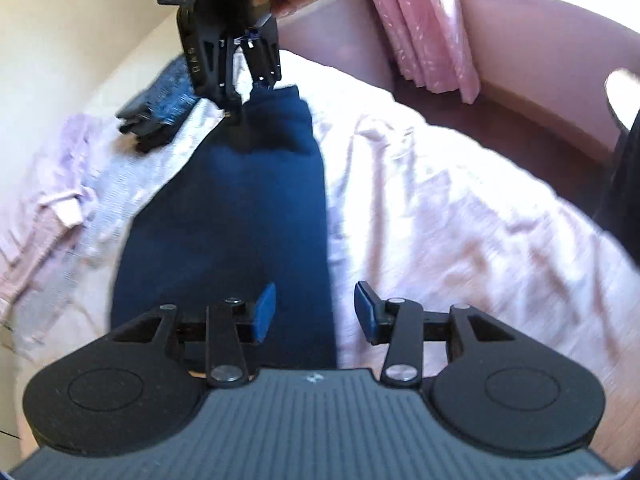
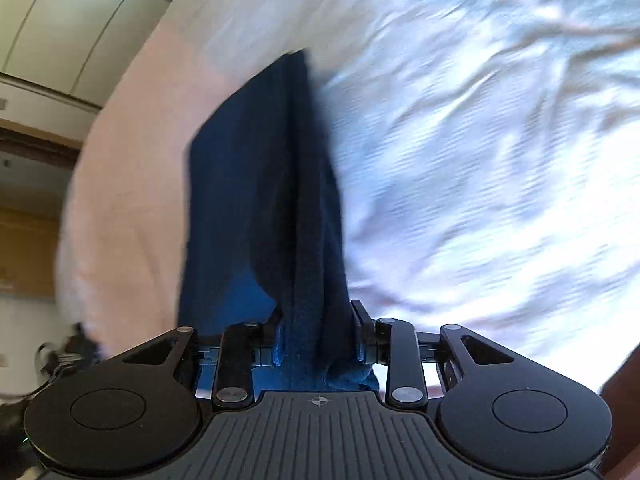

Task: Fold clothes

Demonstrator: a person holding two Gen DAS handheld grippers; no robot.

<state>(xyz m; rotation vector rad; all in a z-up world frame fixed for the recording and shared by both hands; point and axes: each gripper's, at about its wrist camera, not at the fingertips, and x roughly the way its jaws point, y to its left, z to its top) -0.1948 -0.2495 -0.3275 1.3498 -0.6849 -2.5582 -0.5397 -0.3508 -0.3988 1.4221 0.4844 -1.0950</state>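
Observation:
A long navy blue garment [image 1: 232, 216] lies stretched along the pale bed sheet [image 1: 440, 220]. My left gripper [image 1: 316, 312] hovers over its near end. The blue pads [image 1: 264, 312] stand apart with nothing pinched between them. At the far end a hand holds my right gripper [image 1: 244, 100], which points down onto the cloth. In the right wrist view the navy garment [image 2: 288, 200] is bunched into a raised fold that runs up between the fingers of my right gripper [image 2: 316, 320], which is shut on it.
A folded stack of dark and blue clothes [image 1: 160, 108] sits at the far left of the bed. A lilac garment [image 1: 52, 192] lies crumpled beside it. A pink curtain [image 1: 420, 28] hangs behind. The bed's edge and floor [image 2: 32, 240] show at left.

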